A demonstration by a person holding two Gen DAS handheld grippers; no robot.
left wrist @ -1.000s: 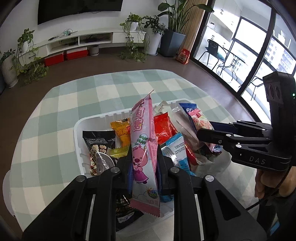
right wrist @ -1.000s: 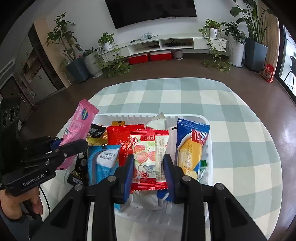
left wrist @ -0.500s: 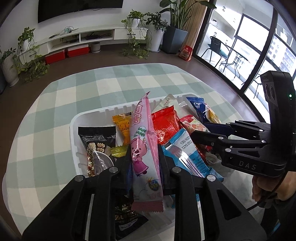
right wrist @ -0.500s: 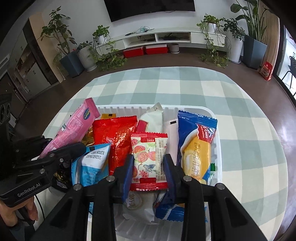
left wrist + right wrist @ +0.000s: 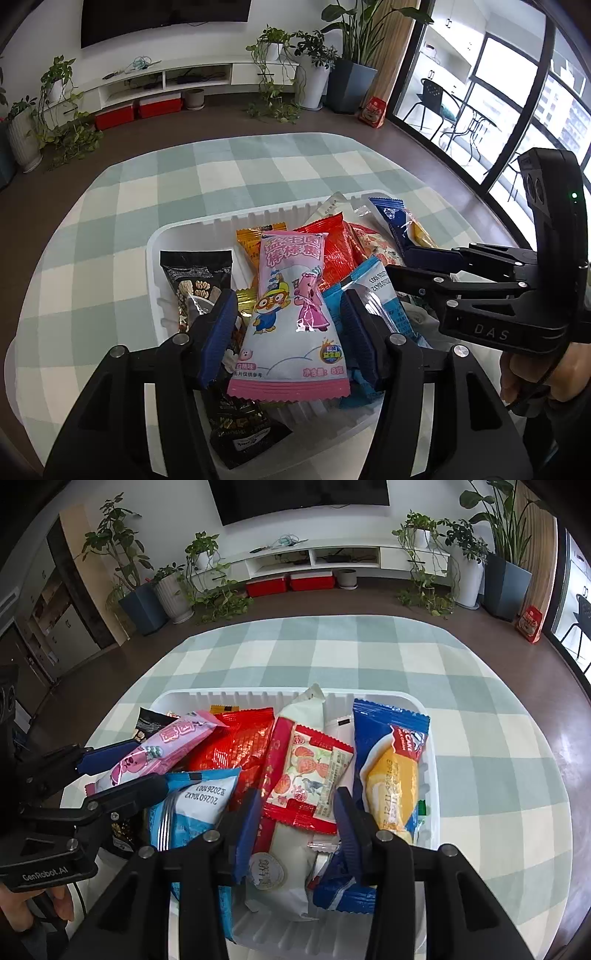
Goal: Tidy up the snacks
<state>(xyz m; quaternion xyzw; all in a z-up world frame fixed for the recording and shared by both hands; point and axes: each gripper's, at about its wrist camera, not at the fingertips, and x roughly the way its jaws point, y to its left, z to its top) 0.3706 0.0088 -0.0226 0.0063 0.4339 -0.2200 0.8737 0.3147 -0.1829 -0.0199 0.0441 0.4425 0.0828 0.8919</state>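
Black packet [image 5: 236, 424] partly under pink packet [image 5: 291, 314]

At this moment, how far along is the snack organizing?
Done: the snacks sit inside the white bin. In hand: both grippers' jaws have just been opening; the pink candy pack lies between the left gripper fingers, the strawberry pack between the right gripper fingers. Left: withdrawing.

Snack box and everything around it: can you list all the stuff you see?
box: one, white, on the checked cloth
pink packet: one, between the left gripper's open jaws
strawberry packet: one, red and white, between the right gripper's open jaws
cake packet: one, blue and yellow, right side of box
red packet: one, middle
nut packet: one, black, left side
cloth: one, green-white checks
left gripper: black, just opening
right gripper: black, just opening
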